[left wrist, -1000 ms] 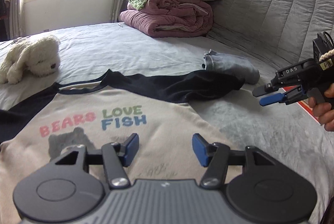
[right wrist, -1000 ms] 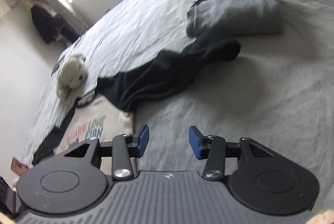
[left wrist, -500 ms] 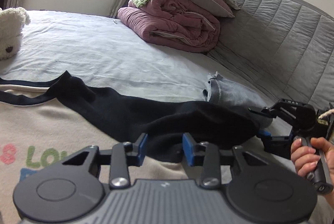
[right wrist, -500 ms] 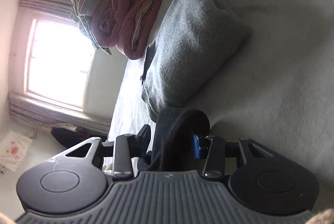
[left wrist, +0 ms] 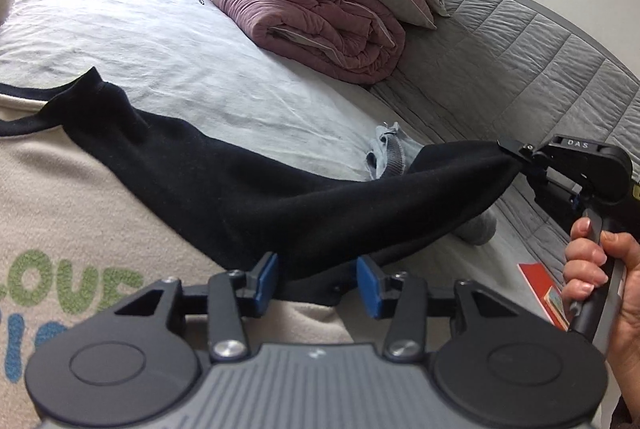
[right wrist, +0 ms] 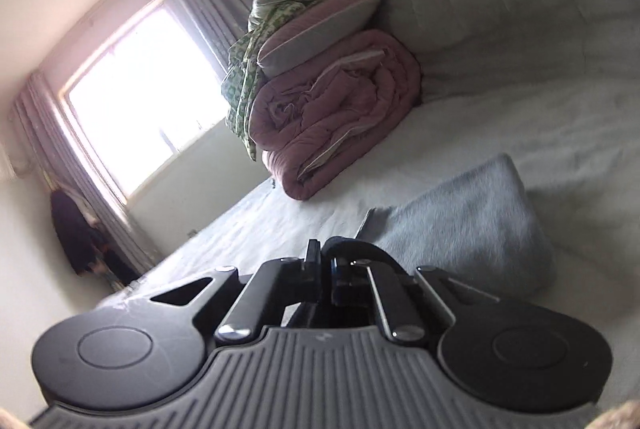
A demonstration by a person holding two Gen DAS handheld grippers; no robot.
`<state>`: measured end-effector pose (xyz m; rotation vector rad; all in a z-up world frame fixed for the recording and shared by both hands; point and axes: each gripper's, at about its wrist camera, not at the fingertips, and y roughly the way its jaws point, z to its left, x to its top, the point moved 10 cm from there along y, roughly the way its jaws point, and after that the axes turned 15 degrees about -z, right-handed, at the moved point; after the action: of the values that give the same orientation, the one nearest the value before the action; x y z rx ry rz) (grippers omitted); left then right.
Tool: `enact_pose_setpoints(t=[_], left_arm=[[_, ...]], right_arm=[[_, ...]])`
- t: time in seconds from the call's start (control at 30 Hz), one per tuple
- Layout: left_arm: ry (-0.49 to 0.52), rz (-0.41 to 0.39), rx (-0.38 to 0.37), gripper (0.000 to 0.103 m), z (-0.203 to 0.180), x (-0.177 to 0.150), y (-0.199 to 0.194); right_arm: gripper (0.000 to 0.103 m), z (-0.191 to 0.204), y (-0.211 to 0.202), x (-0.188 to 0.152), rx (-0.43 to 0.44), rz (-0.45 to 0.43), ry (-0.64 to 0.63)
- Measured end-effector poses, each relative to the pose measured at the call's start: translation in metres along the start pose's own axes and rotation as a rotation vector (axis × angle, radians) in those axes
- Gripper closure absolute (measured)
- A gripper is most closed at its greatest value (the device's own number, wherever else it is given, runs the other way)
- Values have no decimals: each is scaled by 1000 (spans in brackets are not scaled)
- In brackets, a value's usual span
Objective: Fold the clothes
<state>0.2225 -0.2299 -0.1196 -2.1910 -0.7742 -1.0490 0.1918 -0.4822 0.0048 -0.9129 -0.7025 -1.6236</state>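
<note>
The sweatshirt (left wrist: 60,197) lies flat on the bed (left wrist: 168,41), its cream body soft and slightly fuzzy, with raised green and blue lettering. Its black sleeve (left wrist: 280,189) is a long, matte tube; we see its cuff end clenched in our right gripper (left wrist: 510,153) and lifted clear of the bed, so the cloth sags in a shallow curve back toward the shoulder. Our left gripper (left wrist: 316,281) is released, blue pads apart, with the sleeve's lower edge passing just ahead of them.

Half a second ago the sleeve lay limp on the sheet and the right gripper sat low beside its end; now the cuff is raised and stretched.

Only the left wrist view shows the hand (left wrist: 600,281) on the right gripper's handle and a red card (left wrist: 540,285) on the bed. The right wrist view shows the jaws pinched together on dark fabric, a folded grey garment (right wrist: 460,221) just beyond, a rolled mauve quilt (right wrist: 336,117) under pillows, and a bright window (right wrist: 140,101).
</note>
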Motion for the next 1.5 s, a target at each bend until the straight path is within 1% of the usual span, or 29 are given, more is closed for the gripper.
enact_pose_setpoints(t=[0.03,0.13,0.23,0.3,0.43,0.5,0.57,0.63,0.67,0.73,0.83,0.9,0.97,1.03,1.07,1.1,1.17,1.2,1.3,1.37,1.5], left_arm=[[-8,0,10,58,3,4,-3],[-32,0,41,59,14,14,-14],[-56,0,71,60,24,24,-24],[-72,0,91,60,31,31,-31],[-116,-10,143,60,53,47,-52],[-141,-18,179,59,67,55,-66],[-160,-23,219,59,81,61,-81],[-164,-6,248,59,89,62,-92],[-165,2,263,59,93,63,-97],[-131,16,292,59,98,63,-110],[-99,37,314,58,101,62,-125],[-87,40,319,57,102,60,-134],[-86,43,327,56,105,59,-143],[-95,50,326,56,107,57,-147],[-96,51,324,55,107,56,-149],[-95,51,316,55,105,57,-146],[-93,53,300,55,102,58,-140],[-85,58,285,55,98,58,-133],[-31,76,240,55,80,61,-105],[15,97,222,55,72,61,-84],[67,131,197,55,65,64,-40]], right_arm=[[95,12,-1,0,16,-9,-66],[95,58,-5,-17,124,15,-235],[95,103,-3,-47,247,69,-341],[95,126,-4,-64,312,99,-385],[95,162,-8,-99,405,161,-447],[95,179,-8,-120,443,199,-468],[95,189,-12,-144,463,246,-483],[95,196,-15,-168,477,294,-494],[95,197,-19,-179,476,322,-494],[95,197,-26,-202,474,378,-495],[94,189,-38,-230,449,479,-501],[92,185,-46,-231,433,517,-494],[91,181,-55,-232,416,554,-486],[88,177,-64,-232,398,591,-478],[88,178,-68,-226,402,598,-475],[86,178,-71,-220,406,604,-471],[70,174,-75,-202,386,589,-457],[67,170,-77,-192,369,578,-443],[67,151,-81,-173,291,577,-370],[67,134,-85,-167,229,588,-321],[67,105,-88,-162,105,666,-222]])
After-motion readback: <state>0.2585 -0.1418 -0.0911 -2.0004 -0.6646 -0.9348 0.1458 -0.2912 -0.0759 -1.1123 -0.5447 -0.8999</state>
